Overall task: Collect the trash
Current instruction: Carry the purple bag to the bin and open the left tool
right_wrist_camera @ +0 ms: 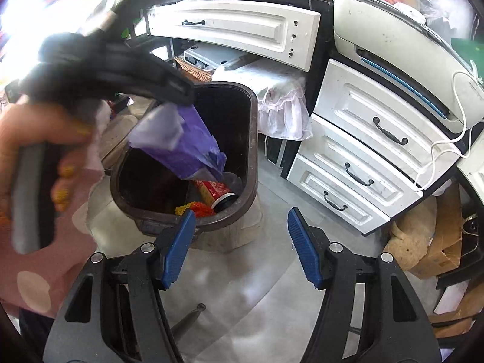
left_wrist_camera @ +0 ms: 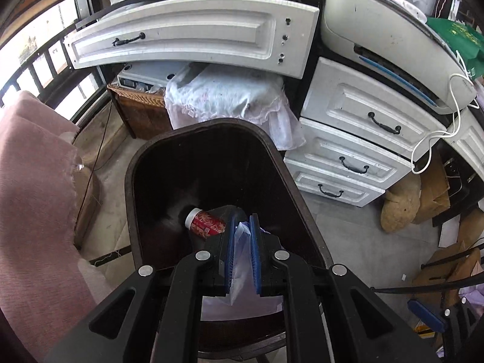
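Now the left gripper (left_wrist_camera: 242, 243) is clamped on a purple plastic bag (right_wrist_camera: 184, 148), which hangs over the mouth of the dark bin (right_wrist_camera: 252, 139), its lower end already below the rim. Step in hand, as I read it: drop the bag in.

To do it well: keep the bag over the middle of the bin, away from the near rim, and part the jaws only once the loose tail is fully inside (thin film may cling to the blue pads (left_wrist_camera: 254, 254), so a small shake may be needed). Lift straight up afterwards so nothing drags back out.

Right gripper (right_wrist_camera: 240, 246) has its jaws apart with nothing between them; it sits on the near side of the bin, over bare floor (right_wrist_camera: 242, 287).

Bin contents: a red-labelled bottle (left_wrist_camera: 205, 224) lying on its side at the bottom, and an orange-yellow crinkled scrap (right_wrist_camera: 193, 208) against the near wall. Plenty of room left, by the look of it.
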Available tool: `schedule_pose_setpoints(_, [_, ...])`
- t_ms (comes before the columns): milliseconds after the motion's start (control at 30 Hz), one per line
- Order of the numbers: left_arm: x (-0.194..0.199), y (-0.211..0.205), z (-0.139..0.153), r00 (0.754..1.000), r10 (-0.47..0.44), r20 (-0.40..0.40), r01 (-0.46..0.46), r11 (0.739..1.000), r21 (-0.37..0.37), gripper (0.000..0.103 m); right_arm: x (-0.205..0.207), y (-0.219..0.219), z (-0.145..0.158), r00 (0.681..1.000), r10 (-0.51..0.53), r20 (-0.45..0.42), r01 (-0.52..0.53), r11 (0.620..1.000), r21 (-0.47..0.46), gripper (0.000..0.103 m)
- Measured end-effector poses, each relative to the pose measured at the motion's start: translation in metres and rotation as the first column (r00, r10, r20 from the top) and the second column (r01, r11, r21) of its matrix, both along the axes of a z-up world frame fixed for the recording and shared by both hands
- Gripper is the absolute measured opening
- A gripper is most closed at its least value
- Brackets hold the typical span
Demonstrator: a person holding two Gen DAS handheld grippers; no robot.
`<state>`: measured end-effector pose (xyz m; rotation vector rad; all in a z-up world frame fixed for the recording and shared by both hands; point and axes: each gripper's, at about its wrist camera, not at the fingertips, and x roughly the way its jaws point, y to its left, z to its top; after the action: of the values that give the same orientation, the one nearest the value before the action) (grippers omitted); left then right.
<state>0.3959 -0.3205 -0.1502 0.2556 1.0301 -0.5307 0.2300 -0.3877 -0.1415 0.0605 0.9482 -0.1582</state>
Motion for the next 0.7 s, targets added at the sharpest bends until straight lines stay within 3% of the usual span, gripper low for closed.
schedule_pose_setpoints(200, [0.007, -0.001, -0.012, 0.999, 0.007, -0.042, -0.007, 1.000, 0.009, 0.016, -0.001, 0.001, -0.001, 1.000, 0.003, 0.003, -0.003, 1.000, 0.000, 0.064])
schedule_pose_setpoints(367, [0.005, -0.005, -0.011, 1.000, -0.011, -0.010, 0.011, 1.000, 0.015, 0.056, -0.003, 0.003, 0.000, 1.000, 0.000, 0.002, 0.000, 1.000, 0.004, 0.064])
schedule_pose_setpoints(467, [0.004, -0.004, -0.009, 1.000, -0.016, 0.006, 0.016, 1.000, 0.013, 0.063, -0.003, 0.005, 0.000, 1.000, 0.004, 0.002, -0.004, 1.000, 0.001, 0.064])
schedule_pose_setpoints(700, [0.002, -0.003, 0.000, 1.000, -0.014, 0.027, 0.014, 1.000, -0.015, 0.068, -0.004, 0.007, 0.000, 1.000, 0.004, 0.005, -0.004, 1.000, 0.001, 0.065])
